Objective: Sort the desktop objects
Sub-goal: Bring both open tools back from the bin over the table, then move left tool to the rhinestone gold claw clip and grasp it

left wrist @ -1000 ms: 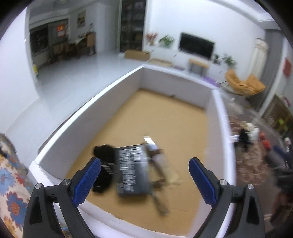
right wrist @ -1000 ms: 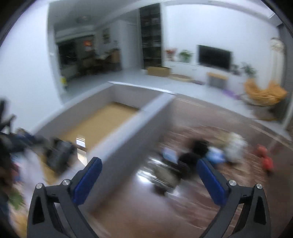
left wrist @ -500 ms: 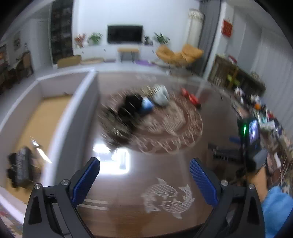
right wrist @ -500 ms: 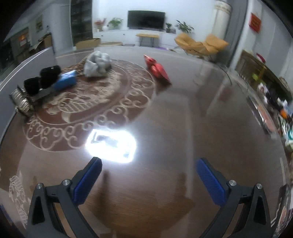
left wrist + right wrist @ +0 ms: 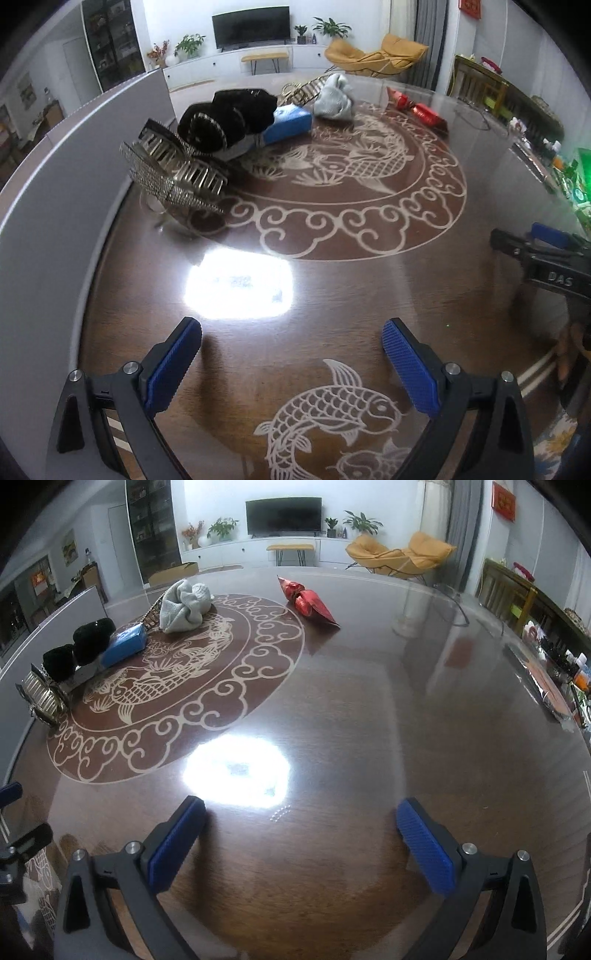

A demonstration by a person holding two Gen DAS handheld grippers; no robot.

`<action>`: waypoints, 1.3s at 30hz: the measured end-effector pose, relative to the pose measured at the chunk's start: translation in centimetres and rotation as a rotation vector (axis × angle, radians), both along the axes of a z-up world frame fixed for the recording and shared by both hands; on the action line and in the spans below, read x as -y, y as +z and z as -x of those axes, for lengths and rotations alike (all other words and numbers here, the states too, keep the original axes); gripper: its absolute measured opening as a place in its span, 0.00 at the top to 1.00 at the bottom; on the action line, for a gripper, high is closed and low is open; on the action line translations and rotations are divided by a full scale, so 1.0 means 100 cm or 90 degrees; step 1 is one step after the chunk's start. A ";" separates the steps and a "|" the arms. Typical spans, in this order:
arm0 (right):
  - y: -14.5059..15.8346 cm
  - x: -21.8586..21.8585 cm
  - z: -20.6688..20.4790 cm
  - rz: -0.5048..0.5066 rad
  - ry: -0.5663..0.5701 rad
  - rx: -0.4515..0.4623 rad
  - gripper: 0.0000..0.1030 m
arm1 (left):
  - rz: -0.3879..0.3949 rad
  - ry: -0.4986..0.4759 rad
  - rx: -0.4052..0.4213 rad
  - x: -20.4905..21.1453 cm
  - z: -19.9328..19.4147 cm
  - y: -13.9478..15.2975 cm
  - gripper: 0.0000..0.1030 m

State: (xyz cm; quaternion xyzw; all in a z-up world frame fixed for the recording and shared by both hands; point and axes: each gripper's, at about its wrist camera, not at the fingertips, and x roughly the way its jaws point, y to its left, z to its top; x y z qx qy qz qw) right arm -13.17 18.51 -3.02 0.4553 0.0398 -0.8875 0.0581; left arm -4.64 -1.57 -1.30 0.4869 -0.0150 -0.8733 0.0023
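Note:
On the dark glossy table (image 5: 332,295) lies a cluster of objects at the far left: a metal mesh rack (image 5: 170,173), a black fuzzy item (image 5: 229,114), a blue box (image 5: 290,123), a grey cloth (image 5: 334,98) and a red foil packet (image 5: 421,110). The right wrist view shows the same rack (image 5: 42,698), black item (image 5: 90,635), blue box (image 5: 125,644), grey cloth (image 5: 184,607) and red packet (image 5: 308,600). My left gripper (image 5: 291,363) is open and empty over the near table. My right gripper (image 5: 301,842) is open and empty too, and appears at the right edge (image 5: 546,251) of the left view.
A white box wall (image 5: 55,192) runs along the table's left side. Cluttered shelves (image 5: 554,657) line the right. Lamp glare (image 5: 238,282) marks the tabletop. A yellow chair (image 5: 402,557) and a TV (image 5: 284,515) stand beyond the table.
Both grippers swung right, away from the white box and its contents, and now face the table and its cluster. Both stayed open throughout.

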 end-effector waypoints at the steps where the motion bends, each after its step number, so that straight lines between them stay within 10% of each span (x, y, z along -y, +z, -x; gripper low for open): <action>1: 0.000 0.001 -0.001 0.000 0.000 0.000 0.00 | -0.006 0.004 0.000 0.002 0.000 -0.002 0.03; 19: 0.000 0.000 0.000 0.001 0.000 0.000 0.00 | 0.027 0.082 -0.060 0.040 0.035 0.034 0.02; 26: 0.000 0.001 0.000 0.001 0.000 0.000 0.00 | -0.028 0.168 -0.055 0.066 0.073 0.017 0.02; 34: 0.000 0.000 0.000 0.001 0.000 0.000 0.00 | 0.025 0.260 -0.034 0.071 0.126 -0.004 0.01; 39: 0.000 -0.001 0.000 0.001 0.000 0.000 0.00 | -0.006 0.231 -0.067 0.076 0.112 -0.002 0.27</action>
